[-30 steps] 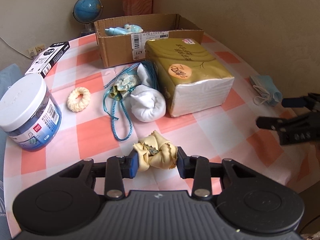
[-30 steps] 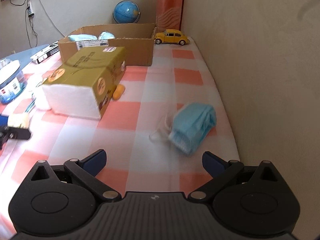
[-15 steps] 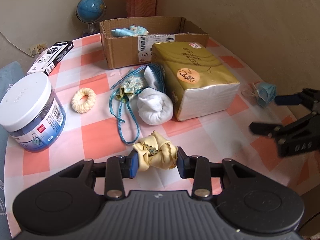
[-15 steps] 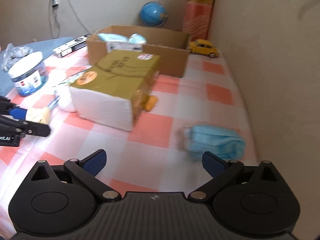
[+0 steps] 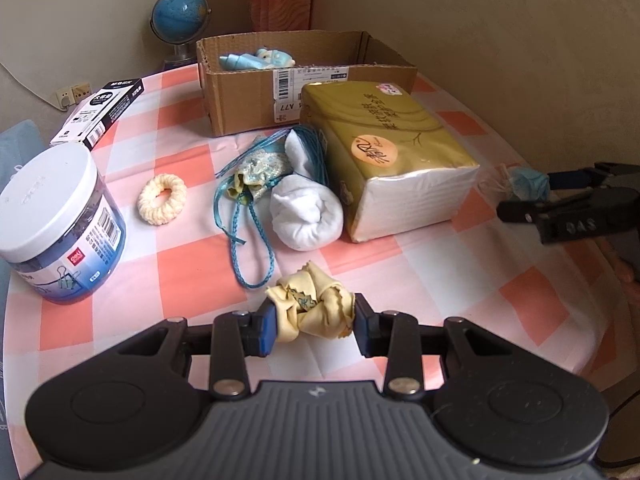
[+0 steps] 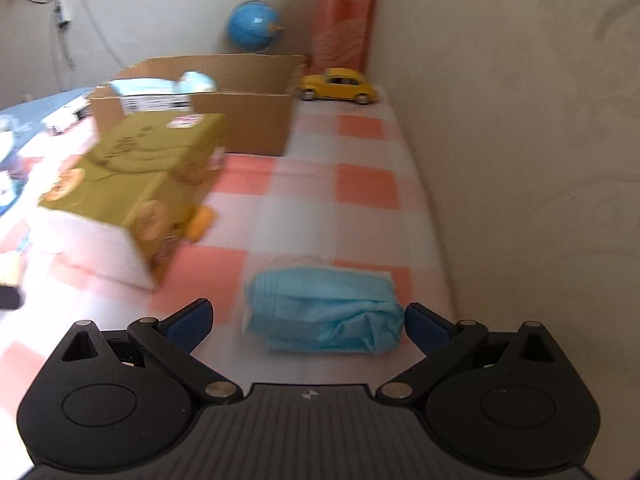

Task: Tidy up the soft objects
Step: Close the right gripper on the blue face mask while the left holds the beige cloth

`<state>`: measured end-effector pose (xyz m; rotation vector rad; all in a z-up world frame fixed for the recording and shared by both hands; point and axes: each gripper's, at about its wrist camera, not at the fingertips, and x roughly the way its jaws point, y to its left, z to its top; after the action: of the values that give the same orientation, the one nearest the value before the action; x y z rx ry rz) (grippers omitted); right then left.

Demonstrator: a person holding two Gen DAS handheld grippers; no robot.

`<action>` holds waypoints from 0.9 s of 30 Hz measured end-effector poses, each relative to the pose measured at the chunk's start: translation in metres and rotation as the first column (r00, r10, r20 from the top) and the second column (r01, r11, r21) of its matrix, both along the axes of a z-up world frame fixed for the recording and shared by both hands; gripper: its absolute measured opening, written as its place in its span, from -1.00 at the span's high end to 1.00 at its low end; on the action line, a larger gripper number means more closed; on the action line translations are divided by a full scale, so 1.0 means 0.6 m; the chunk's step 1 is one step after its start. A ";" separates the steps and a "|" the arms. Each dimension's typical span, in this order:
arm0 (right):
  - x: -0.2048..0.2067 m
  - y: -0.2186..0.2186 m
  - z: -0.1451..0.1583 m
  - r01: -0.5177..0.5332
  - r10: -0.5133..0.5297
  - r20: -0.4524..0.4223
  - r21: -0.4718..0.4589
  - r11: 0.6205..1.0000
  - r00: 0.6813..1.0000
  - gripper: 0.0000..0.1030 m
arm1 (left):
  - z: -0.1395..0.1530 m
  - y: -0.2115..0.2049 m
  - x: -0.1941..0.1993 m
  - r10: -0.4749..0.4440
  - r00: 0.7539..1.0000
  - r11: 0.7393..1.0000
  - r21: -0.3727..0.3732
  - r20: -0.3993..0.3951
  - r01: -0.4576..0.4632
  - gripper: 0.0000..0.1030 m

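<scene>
Left gripper (image 5: 311,322): jaws clamped on a crumpled yellow cloth (image 5: 310,307), held just above the checked tablecloth (image 5: 188,264)

Right gripper (image 6: 308,322): jaws spread wide, nothing pinched; a folded blue face mask (image 6: 324,312) lies on the cloth between the two fingers, no pad pressing it. View is blurred

Landmark: the gold tissue pack (image 5: 390,160), mid-table
- White rolled sock (image 5: 306,210) touching the pack's left side
- Blue drawstring pouch (image 5: 256,172) just left of the sock, cords trailing toward the yellow cloth
- Cream knitted ring (image 5: 162,199) further left of the pack, on its own
- Clip jar (image 5: 52,216) with white lid far left of the pack, near the table edge
- Black-and-white carton (image 5: 100,112) beyond the jar
- Cardboard box (image 5: 248,96) directly behind the pack, a pale blue soft toy (image 5: 258,60) inside
- Face mask on the pack's right, close to the wall
- Small orange object (image 6: 200,222) tucked against the pack's right side, too blurred to identify
- Yellow toy car (image 6: 338,86) behind the box's right corner, globe (image 5: 180,16) behind the box's left
</scene>
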<state>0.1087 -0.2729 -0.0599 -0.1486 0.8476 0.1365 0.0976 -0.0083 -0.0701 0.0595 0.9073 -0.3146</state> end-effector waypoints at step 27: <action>0.008 0.009 0.013 0.036 -0.036 0.003 -0.016 0.999 0.999 -0.55 | 0.018 -0.011 -0.009 -0.080 0.997 0.995 0.057 0.000 0.079 0.30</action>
<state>0.1137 -0.2677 -0.0522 -0.1481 0.8485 0.0958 0.0923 -0.0147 -0.0591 0.1490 0.9127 -0.3624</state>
